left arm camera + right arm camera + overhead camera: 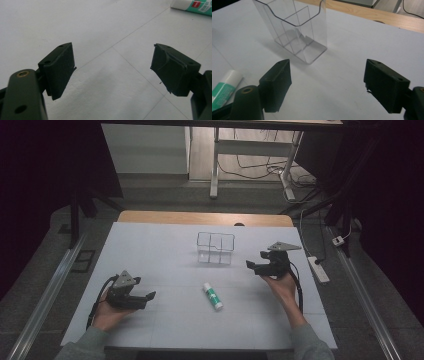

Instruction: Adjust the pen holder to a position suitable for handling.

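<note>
A white and green glue stick [212, 296] lies flat on the white table near its middle, one end showing at the top right of the left gripper view [193, 6] and at the lower left of the right gripper view [225, 88]. Behind it stands a clear plastic divided holder [215, 248], upright and empty [297, 30]. My left gripper [149, 296] rests low at the left, open, nothing between its pads [61, 70]. At the right my right gripper [251, 265] is held open, pointing left toward the holder, with bare table between its pads [275, 83].
The white sheet [150, 250] covers a wooden table whose far edge [205, 217] shows behind it. A power strip [318, 269] and cables lie on the floor at the right. Desk legs [214, 170] stand beyond the table.
</note>
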Action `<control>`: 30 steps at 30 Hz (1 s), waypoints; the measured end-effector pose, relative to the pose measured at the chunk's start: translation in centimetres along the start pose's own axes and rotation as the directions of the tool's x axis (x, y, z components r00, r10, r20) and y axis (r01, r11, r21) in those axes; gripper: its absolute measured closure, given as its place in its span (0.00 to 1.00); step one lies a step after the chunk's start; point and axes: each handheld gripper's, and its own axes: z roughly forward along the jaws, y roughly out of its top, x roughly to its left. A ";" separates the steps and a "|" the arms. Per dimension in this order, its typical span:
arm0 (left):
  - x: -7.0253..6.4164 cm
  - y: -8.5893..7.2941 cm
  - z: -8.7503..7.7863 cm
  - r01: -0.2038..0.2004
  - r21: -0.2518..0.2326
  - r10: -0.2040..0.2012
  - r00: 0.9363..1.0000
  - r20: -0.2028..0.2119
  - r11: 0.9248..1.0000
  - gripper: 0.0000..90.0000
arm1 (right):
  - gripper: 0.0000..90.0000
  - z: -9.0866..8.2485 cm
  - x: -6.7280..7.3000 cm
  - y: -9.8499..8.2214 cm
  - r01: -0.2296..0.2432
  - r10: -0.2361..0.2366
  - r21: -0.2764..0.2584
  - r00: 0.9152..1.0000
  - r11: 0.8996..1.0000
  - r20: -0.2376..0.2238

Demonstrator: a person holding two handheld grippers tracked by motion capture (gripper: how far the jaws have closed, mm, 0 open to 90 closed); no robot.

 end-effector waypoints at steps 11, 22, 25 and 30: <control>0.0 0.0 0.2 -0.001 0.008 0.001 1.000 0.002 1.000 0.21 | 0.31 2.8 -0.3 0.7 0.000 0.000 0.060 1.000 0.998 -0.009; -0.1 -0.1 0.2 -0.005 0.019 0.005 1.000 0.003 1.000 0.21 | 0.42 5.0 -0.1 1.4 -0.006 0.005 0.076 1.000 0.997 0.015; -0.2 -0.1 0.2 -0.006 0.020 0.006 1.000 0.002 1.000 0.21 | 0.45 5.3 -0.2 1.6 -0.014 0.013 0.073 1.000 0.997 0.017; -0.2 -0.1 0.3 -0.008 0.023 0.008 1.000 0.003 1.000 0.21 | 0.51 5.7 -0.3 1.7 -0.018 0.017 0.078 1.000 0.997 0.022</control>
